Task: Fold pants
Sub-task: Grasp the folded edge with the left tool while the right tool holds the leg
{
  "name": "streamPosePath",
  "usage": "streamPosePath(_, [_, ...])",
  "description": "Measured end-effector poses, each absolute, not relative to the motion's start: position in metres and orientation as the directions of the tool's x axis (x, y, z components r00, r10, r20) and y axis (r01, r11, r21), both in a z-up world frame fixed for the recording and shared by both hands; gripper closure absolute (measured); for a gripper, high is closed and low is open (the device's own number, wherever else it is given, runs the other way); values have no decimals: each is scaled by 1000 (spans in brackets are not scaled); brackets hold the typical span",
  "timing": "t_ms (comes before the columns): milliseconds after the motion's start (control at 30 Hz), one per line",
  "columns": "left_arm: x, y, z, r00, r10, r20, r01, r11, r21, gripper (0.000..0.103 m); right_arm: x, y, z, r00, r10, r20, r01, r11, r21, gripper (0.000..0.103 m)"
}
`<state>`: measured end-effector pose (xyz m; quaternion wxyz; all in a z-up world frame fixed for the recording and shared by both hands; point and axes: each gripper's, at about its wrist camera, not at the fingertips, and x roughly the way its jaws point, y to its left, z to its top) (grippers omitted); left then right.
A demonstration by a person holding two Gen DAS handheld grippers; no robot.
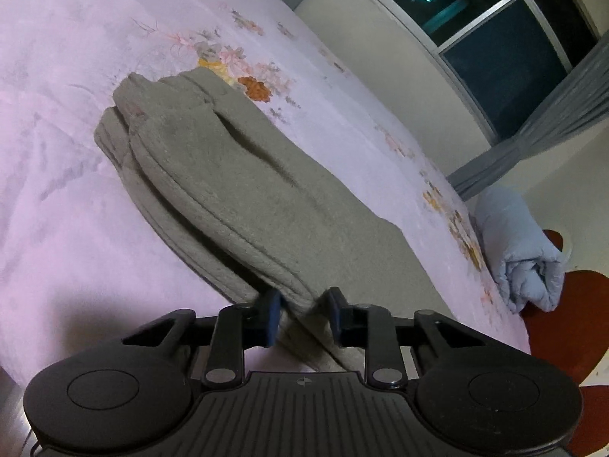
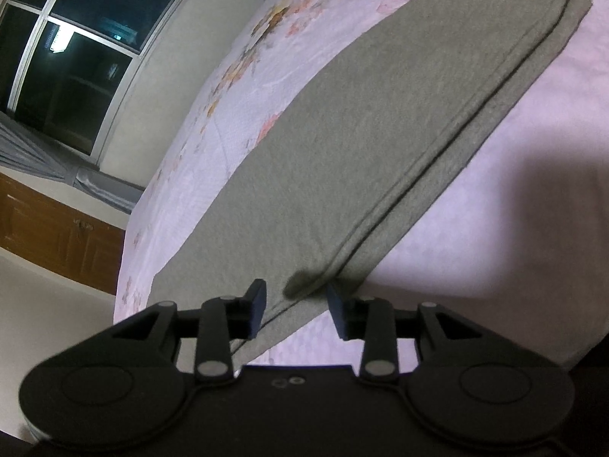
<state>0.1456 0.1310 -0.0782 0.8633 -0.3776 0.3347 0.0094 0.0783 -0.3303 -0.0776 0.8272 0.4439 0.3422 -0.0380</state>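
Observation:
Grey-green pants (image 1: 236, 175) lie on a pink bedspread (image 1: 57, 152), one leg laid over the other. In the left wrist view the waistband is at the far end. My left gripper (image 1: 304, 314) is open, its jaws on either side of the layered near edge of the pants, close to the cloth. In the right wrist view the pants (image 2: 342, 133) stretch away with stacked long edges. My right gripper (image 2: 295, 310) is open, its jaws astride the near corner of the cloth, not closed on it.
The bedspread has a flower print (image 1: 228, 64) along its far side. A rolled light-blue blanket (image 1: 521, 251) lies off the bed edge at the right. A dark window (image 1: 506, 26) with grey curtains, a pale wall and a wooden cabinet (image 2: 49, 228) stand beyond the bed.

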Motion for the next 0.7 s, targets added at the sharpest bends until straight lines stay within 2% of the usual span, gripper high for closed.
streamPosePath(333, [149, 130, -79, 782, -233, -578, -269, 711, -650, 76, 83, -337, -84, 751, 287, -595, 369, 565, 738, 70])
streamPosePath(400, [150, 130, -75, 783, -231, -577, -257, 725, -639, 79, 78, -339, -80, 786, 262, -559, 359, 543, 759, 68])
streamPosePath(700, [145, 132, -79, 785, -240, -570, -246, 724, -644, 82, 85, -347, -85, 779, 255, -573, 398, 505, 766, 74])
